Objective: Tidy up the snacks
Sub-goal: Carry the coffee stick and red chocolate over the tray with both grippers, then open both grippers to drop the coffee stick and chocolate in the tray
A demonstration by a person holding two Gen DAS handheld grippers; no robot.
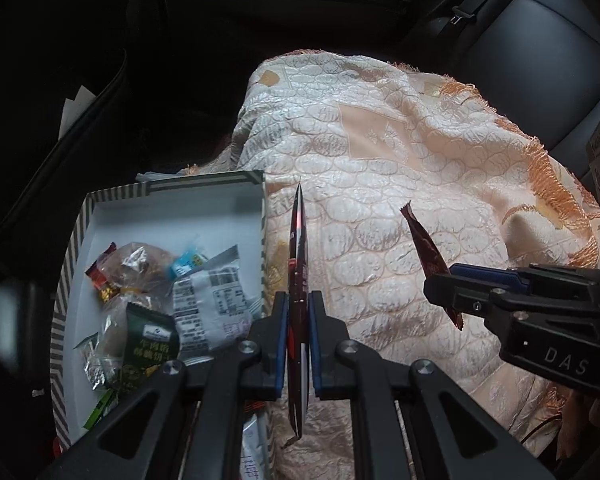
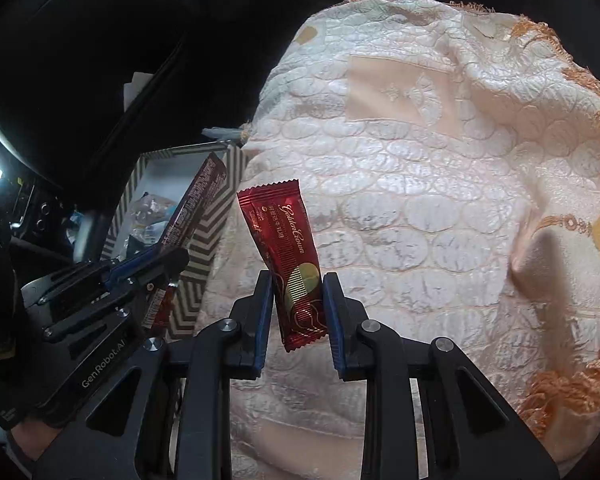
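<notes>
My left tool and right tool each pinch a red snack packet mid-body. They look light, flat and slick, so I grip the middle, not the crimped ends.

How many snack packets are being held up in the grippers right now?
2. One red packet is clamped in the right gripper; a darker packet is clamped edge-on in the left gripper, beside the striped box.

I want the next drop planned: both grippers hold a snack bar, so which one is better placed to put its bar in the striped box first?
Probably the left. The left gripper with its dark bar hangs right beside the striped box; the right gripper holds its red bar farther out over the blanket.
</notes>
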